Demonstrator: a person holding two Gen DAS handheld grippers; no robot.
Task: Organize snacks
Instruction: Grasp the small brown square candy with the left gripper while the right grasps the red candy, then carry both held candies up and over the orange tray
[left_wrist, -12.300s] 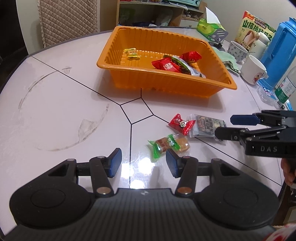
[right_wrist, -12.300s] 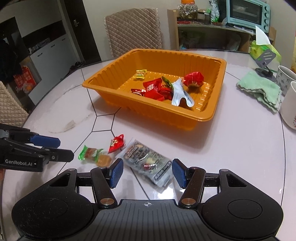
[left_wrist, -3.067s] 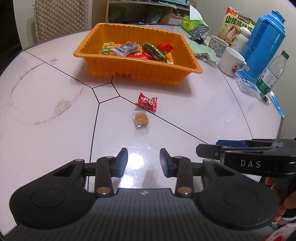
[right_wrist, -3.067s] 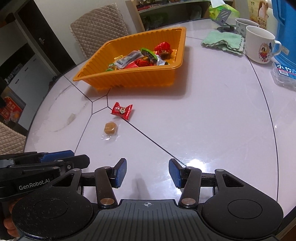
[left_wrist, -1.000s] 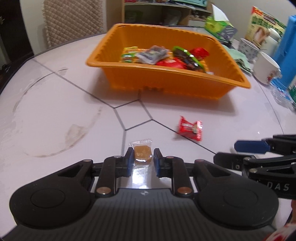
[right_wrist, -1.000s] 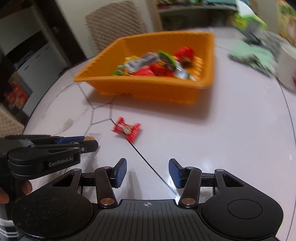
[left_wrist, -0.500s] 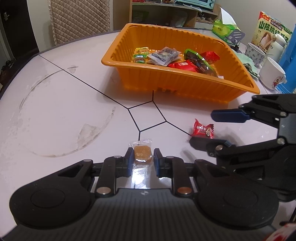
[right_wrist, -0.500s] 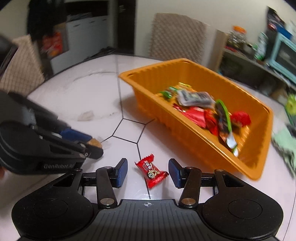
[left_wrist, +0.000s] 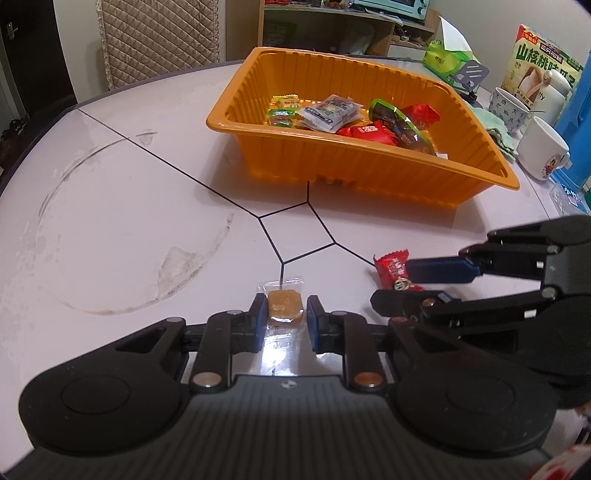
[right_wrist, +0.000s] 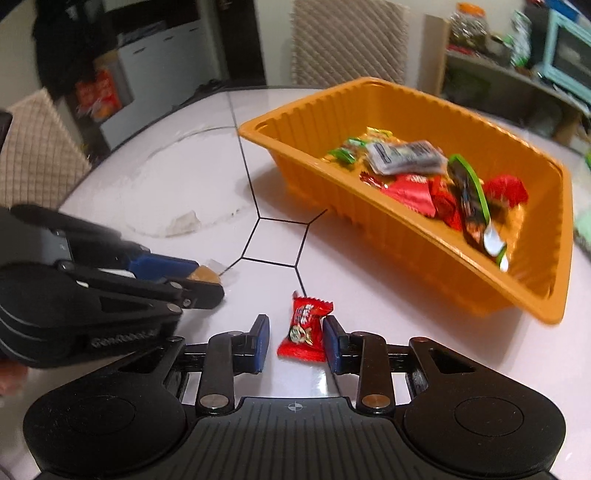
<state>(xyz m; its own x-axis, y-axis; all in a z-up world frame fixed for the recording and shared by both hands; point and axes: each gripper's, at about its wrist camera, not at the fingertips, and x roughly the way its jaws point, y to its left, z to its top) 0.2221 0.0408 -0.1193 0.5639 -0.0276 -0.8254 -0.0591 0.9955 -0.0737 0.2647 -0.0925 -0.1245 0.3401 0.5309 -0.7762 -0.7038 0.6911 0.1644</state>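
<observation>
Gripping the brown candy (left_wrist: 285, 304) in the left gripper (left_wrist: 285, 317), pads pressed on both its sides, clear wrapper tail poking forward onto the table (left_wrist: 110, 206). Straddling the red candy (right_wrist: 305, 325) with the right gripper (right_wrist: 295, 341): jaws parted, right pad touching the wrapper's edge, left pad apart from it, so not yet clamped. Lying with its long axis running forward along the fingers, twisted end away from the camera, and sitting off-centre toward the right pad. Judging from that, calls for a small shift right or simply a squeeze that pushes the candy to the middle; risk of pinching only a wrapper edge. Nearer by far to the right gripper than to the left, which sits just beside it on the left, already occupied.

Farther on, past the black hexagon lines, sits the orange tray (left_wrist: 369, 177), well apart from both candies. Holds a loose heap: small yellow-green sweets (left_wrist: 282, 109) at the left, a grey-white packet (left_wrist: 328, 112) next to them, red packets (left_wrist: 369, 133) in the middle, a dark green-edged packet (left_wrist: 397, 123) lying across those, and another red sweet (left_wrist: 423, 114) at the right. Looks like the last two loose pieces before the tray holds everything.

Beyond the tray, at the right: a green cloth (left_wrist: 498, 133), mugs (left_wrist: 541, 153), a blue jug (left_wrist: 576, 110).
</observation>
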